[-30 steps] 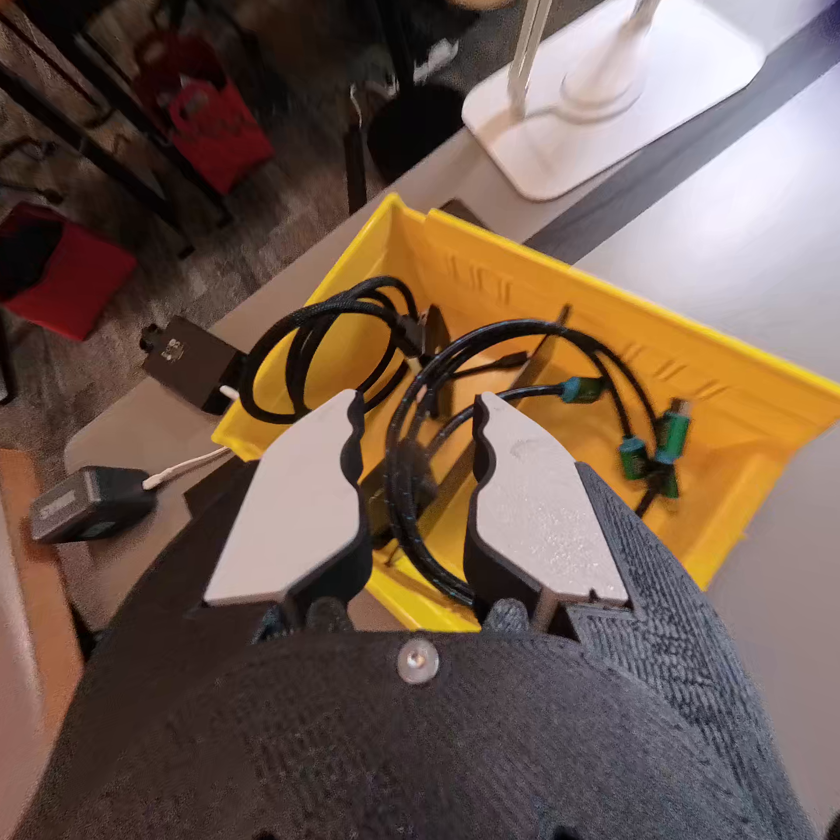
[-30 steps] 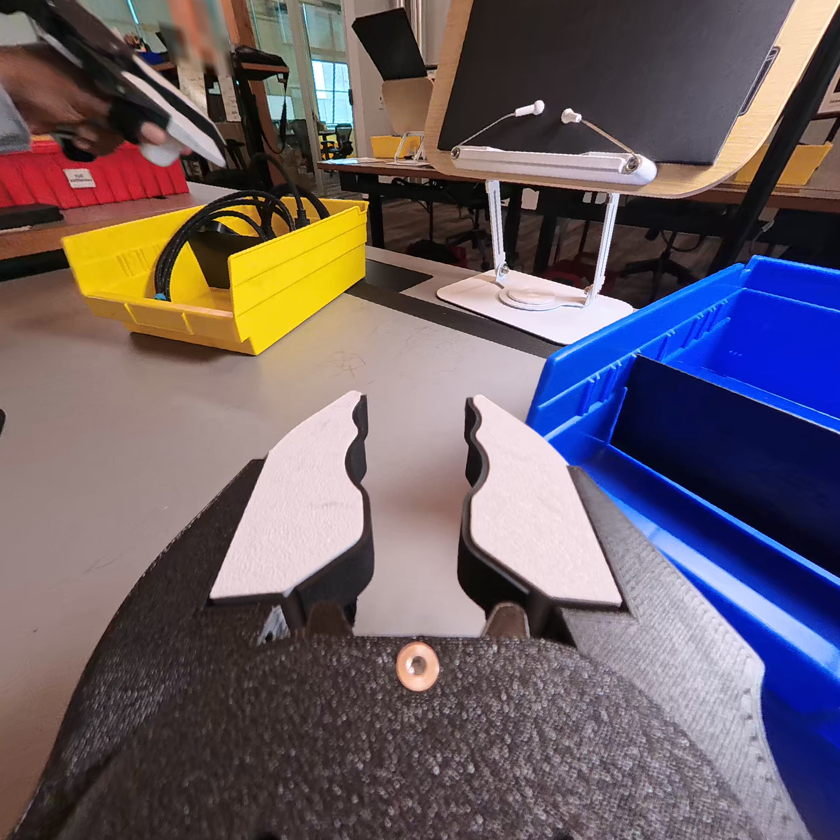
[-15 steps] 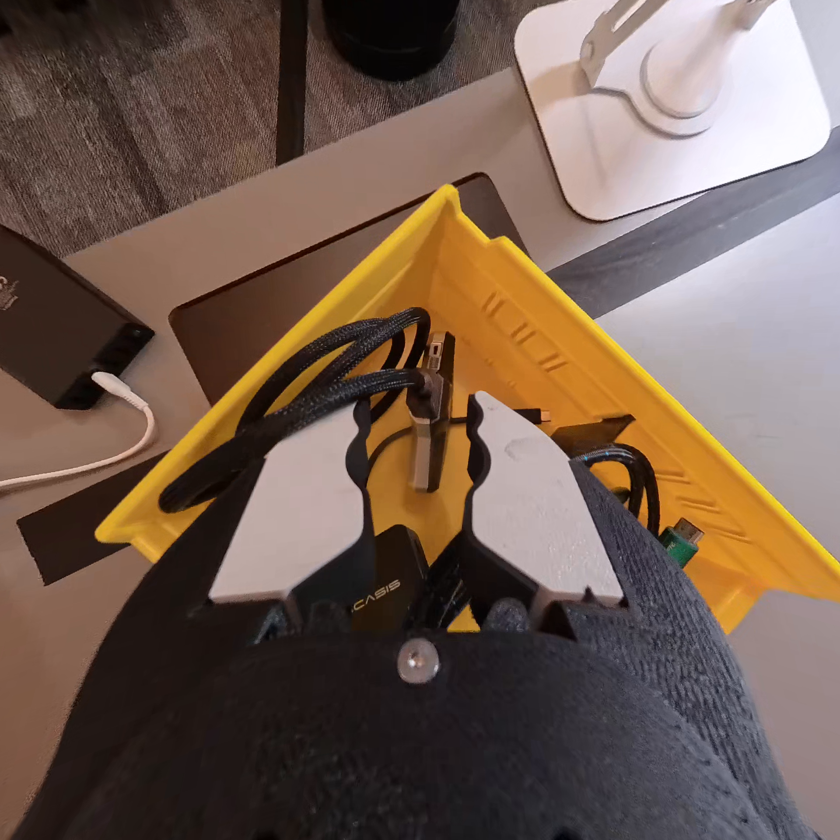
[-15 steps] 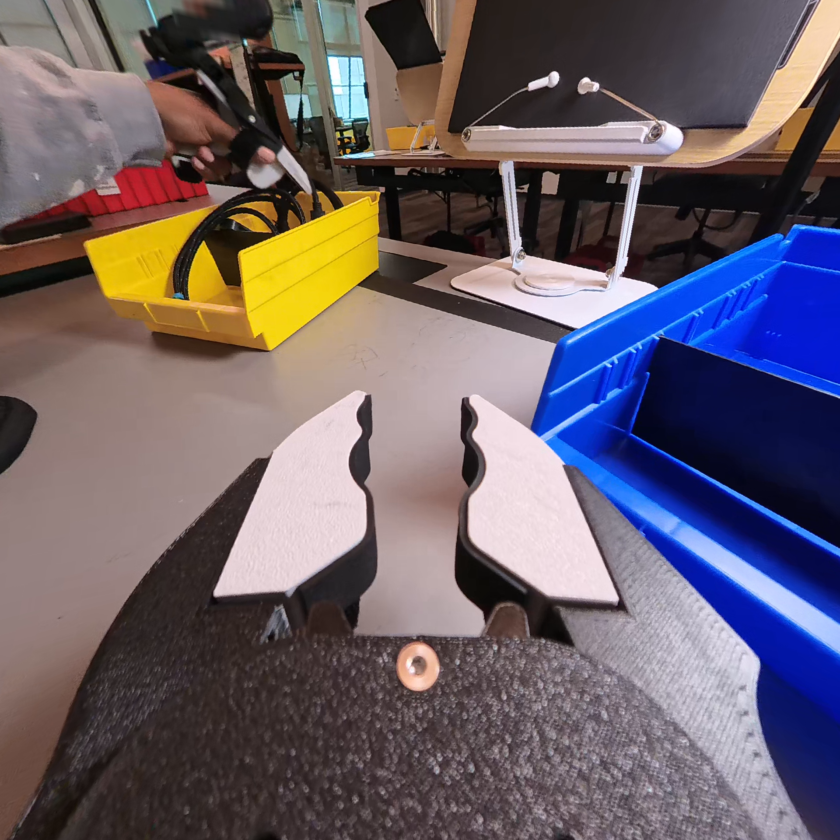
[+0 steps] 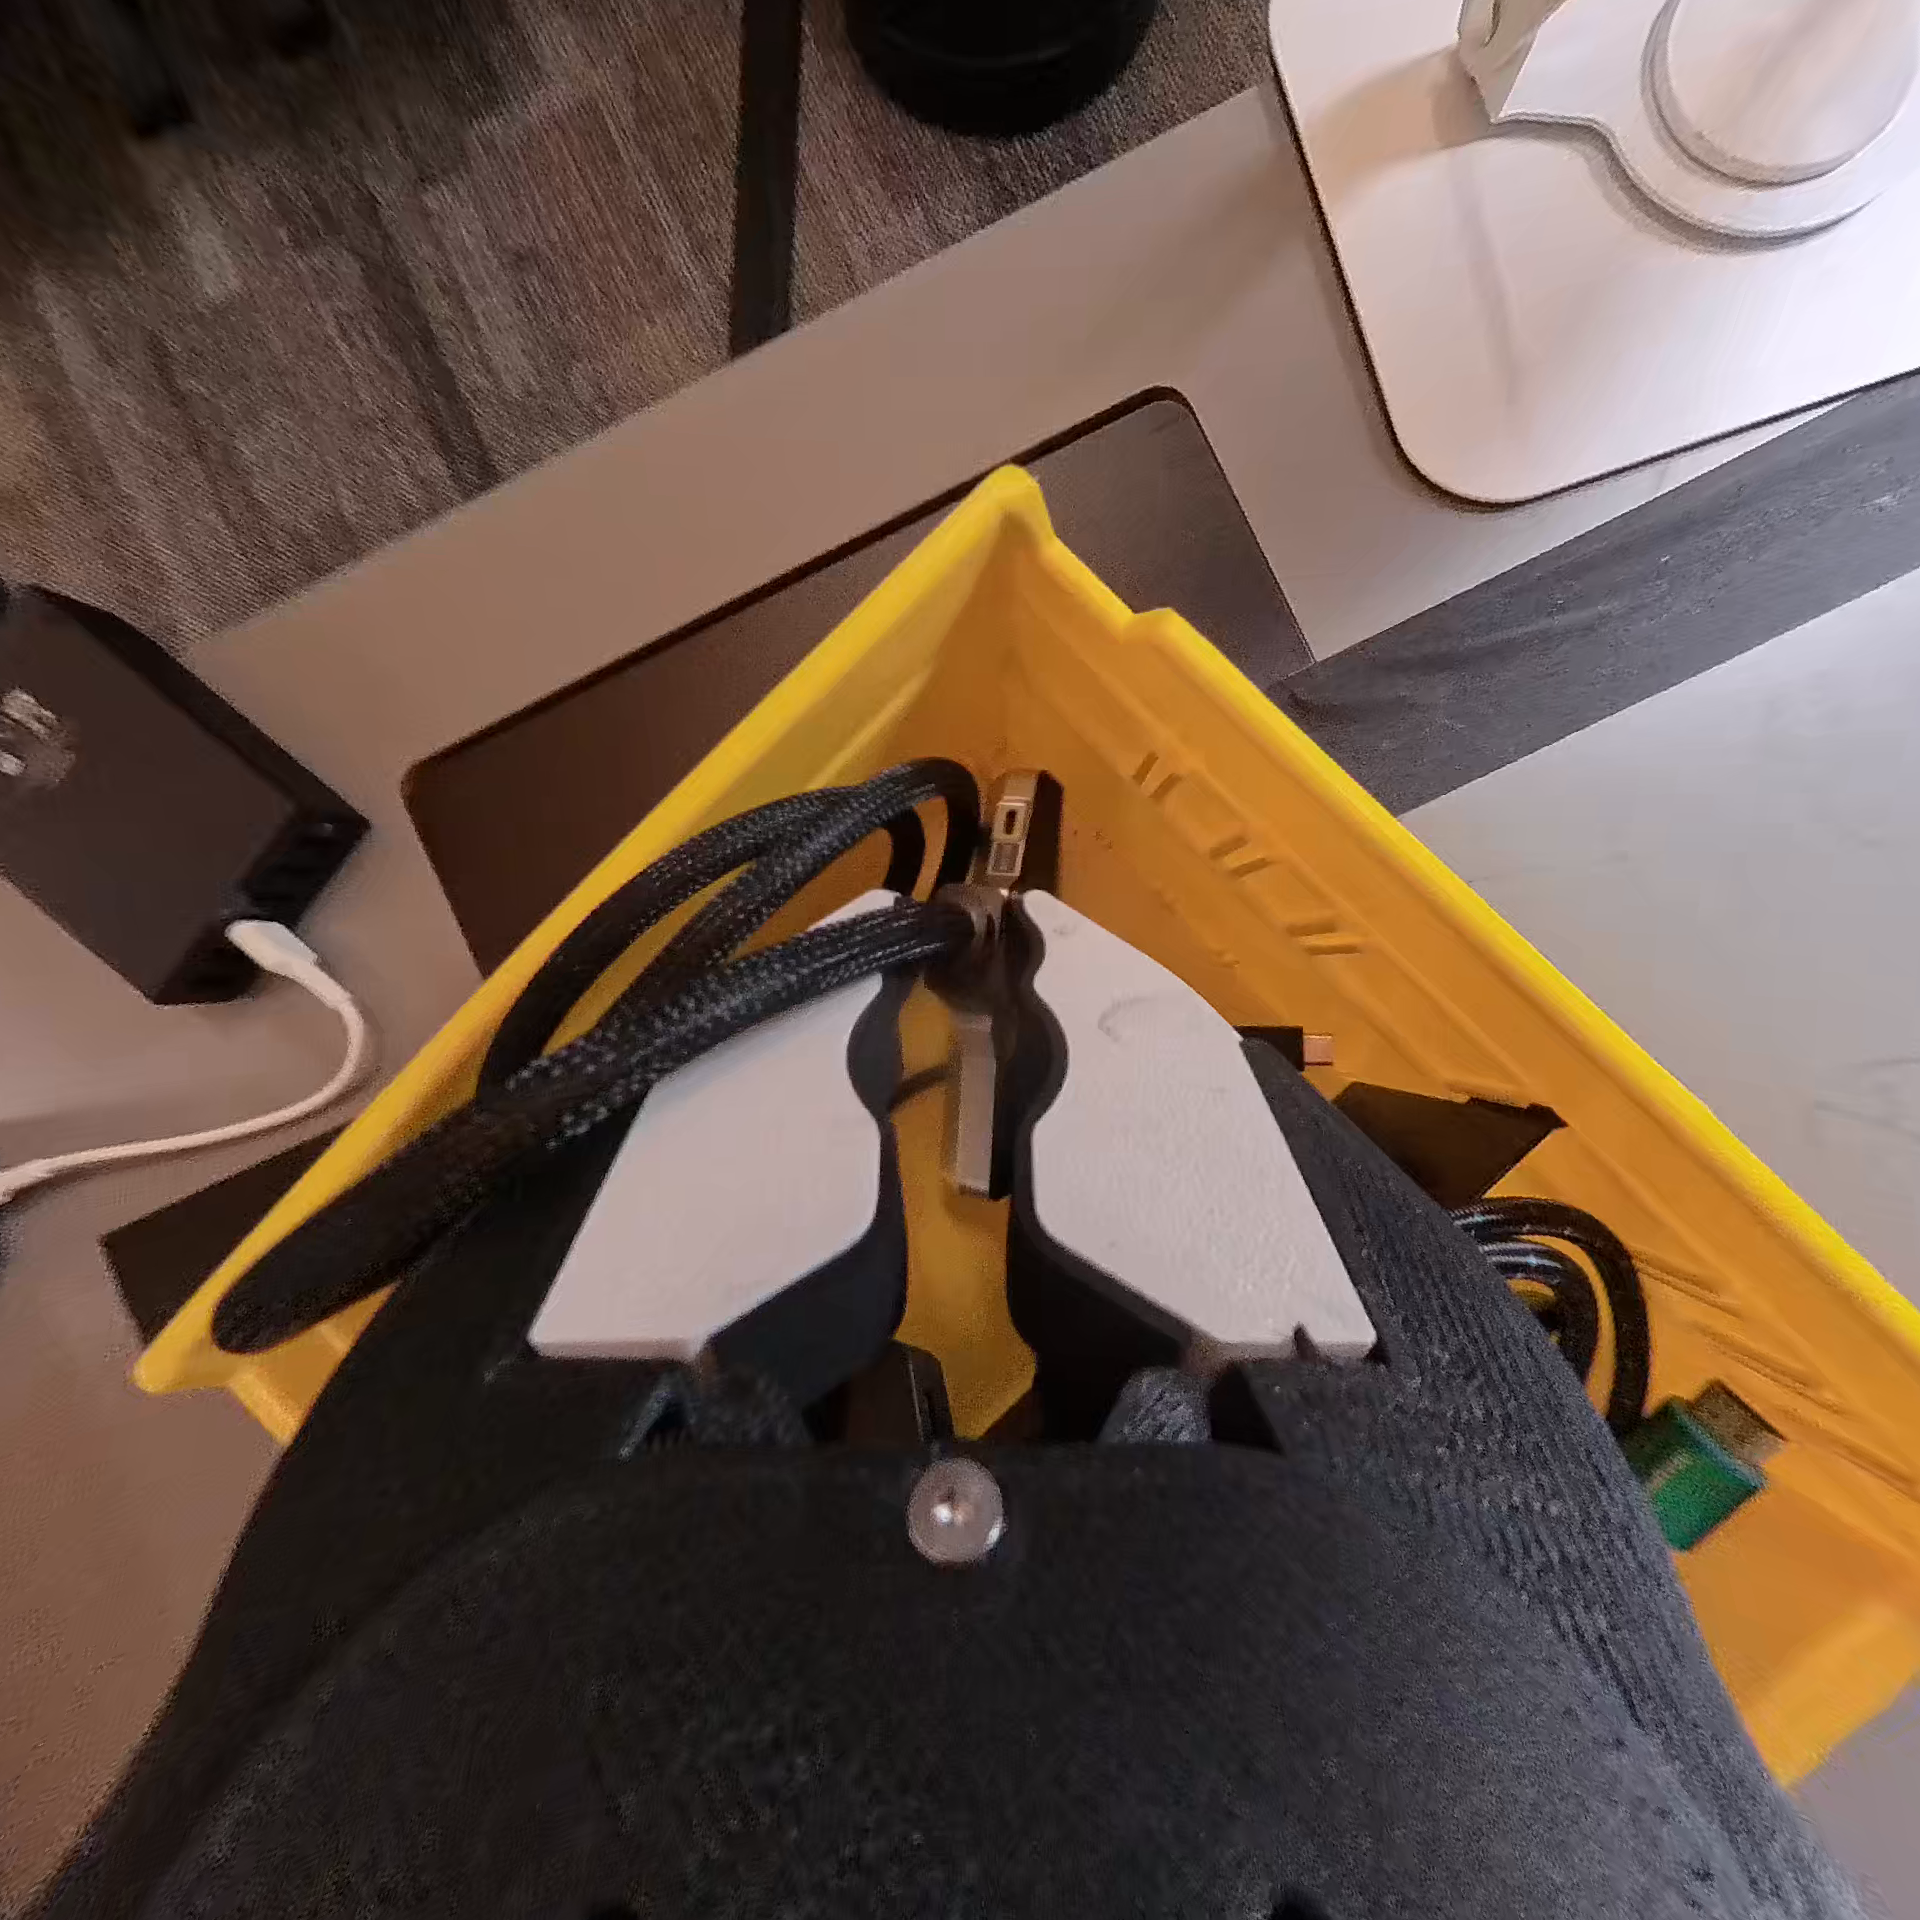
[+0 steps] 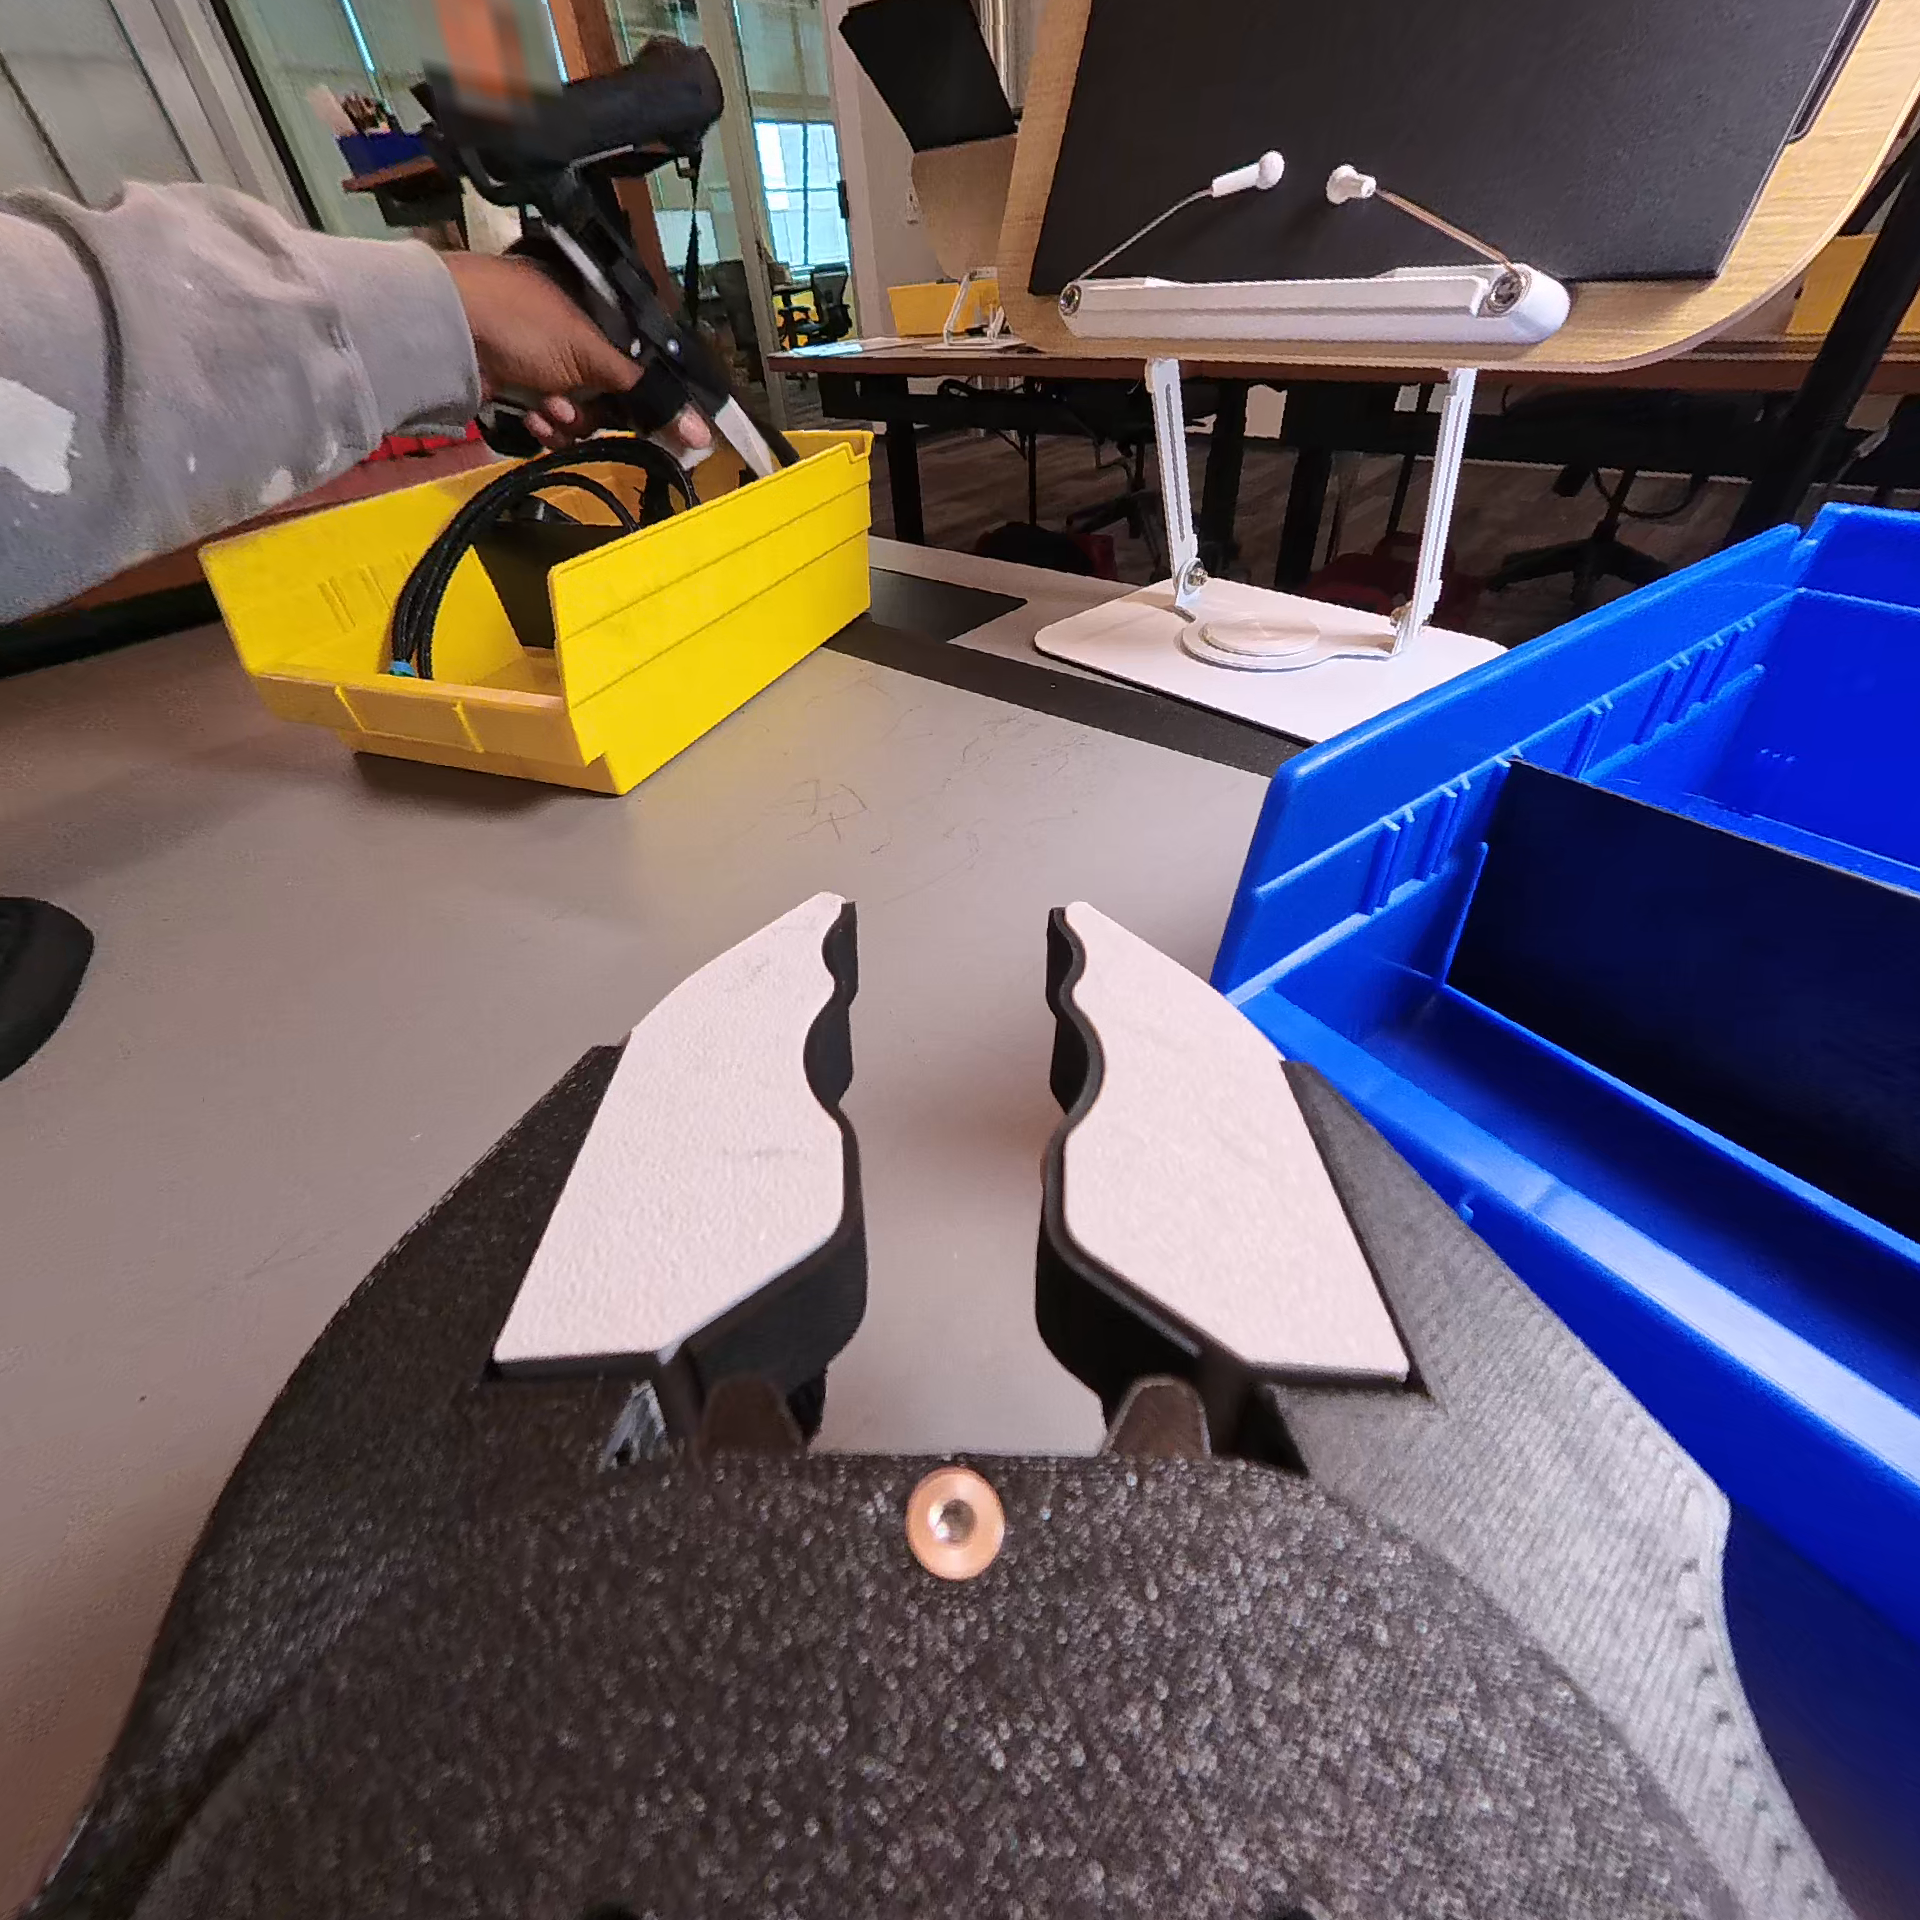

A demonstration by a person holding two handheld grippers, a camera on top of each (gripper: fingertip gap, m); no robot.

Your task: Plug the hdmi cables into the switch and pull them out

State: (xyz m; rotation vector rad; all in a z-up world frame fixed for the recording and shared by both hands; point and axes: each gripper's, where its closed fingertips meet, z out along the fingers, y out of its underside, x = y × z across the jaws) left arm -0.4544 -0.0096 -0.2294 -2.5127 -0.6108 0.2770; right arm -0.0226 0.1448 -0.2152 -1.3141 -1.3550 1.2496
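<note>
Yellow bin [image 5: 1226, 831] holds the braided HDMI cable [image 5: 665, 997]; the left gripper [image 5: 971, 914] pinches its grey plug [image 5: 977, 1081] near 12 o'clock, no legible writing there. Right gripper [image 6: 951, 920] stays spread over bare table [image 6: 416, 935], blue bin [image 6: 1558, 1039] cropped at 3 o'clock

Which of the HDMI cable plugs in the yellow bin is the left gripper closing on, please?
The grey metal plug on the thick braided cable, between the left gripper tips at the yellow bin corner; the green plug lies apart, untouched.
</note>
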